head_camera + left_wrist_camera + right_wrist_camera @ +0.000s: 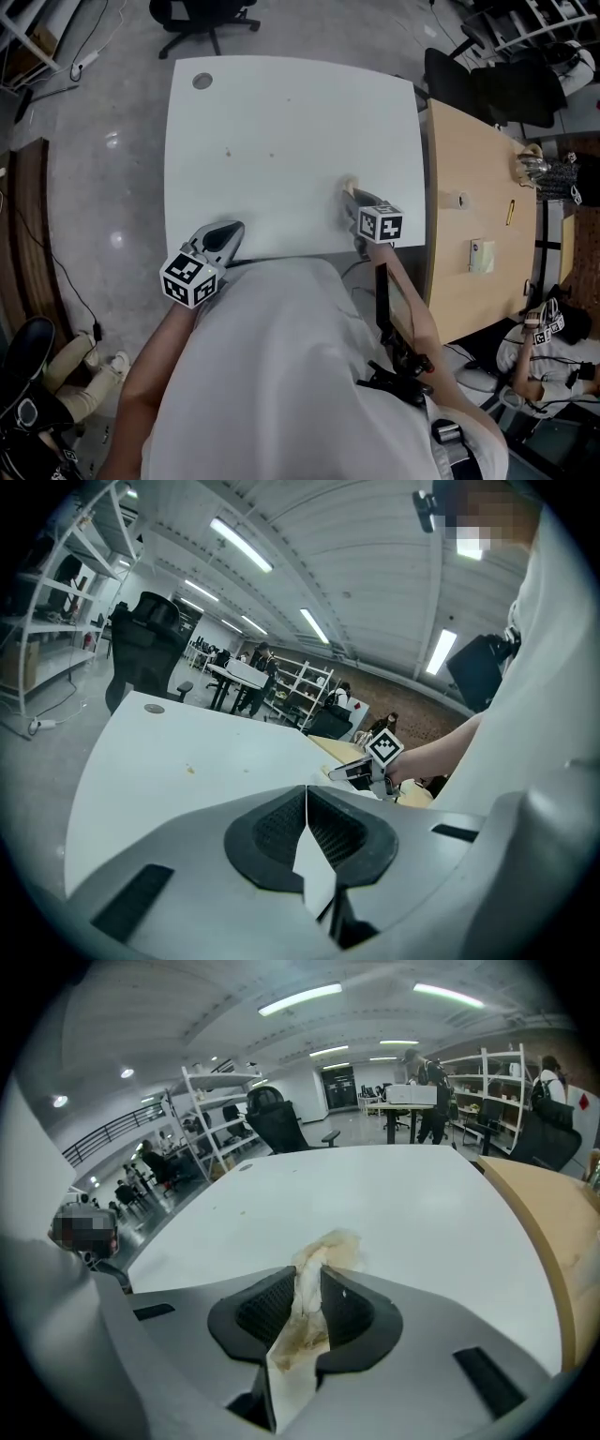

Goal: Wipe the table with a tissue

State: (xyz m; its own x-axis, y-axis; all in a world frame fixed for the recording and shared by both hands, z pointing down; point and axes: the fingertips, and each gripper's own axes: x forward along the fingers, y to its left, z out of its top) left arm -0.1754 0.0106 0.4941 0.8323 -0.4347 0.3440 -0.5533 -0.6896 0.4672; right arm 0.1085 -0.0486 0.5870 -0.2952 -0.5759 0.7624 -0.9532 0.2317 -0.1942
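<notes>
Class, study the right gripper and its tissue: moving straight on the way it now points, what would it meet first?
Probably the table itself. The right gripper, jaws shut on the stained tissue, seems to point slightly down at bare tabletop, and nothing stands ahead. Depth is uncertain.

The white table (281, 103) bears two small brown specks (228, 152).

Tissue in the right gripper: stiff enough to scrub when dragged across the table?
Probably floppy: the tissue is crumpled and sticks out limply past the right hand-held gripper, so it likely folds under rather than scrubs. Likely very light. It looks stained brownish, possibly damp, so it may tear dragging on the table.
</notes>
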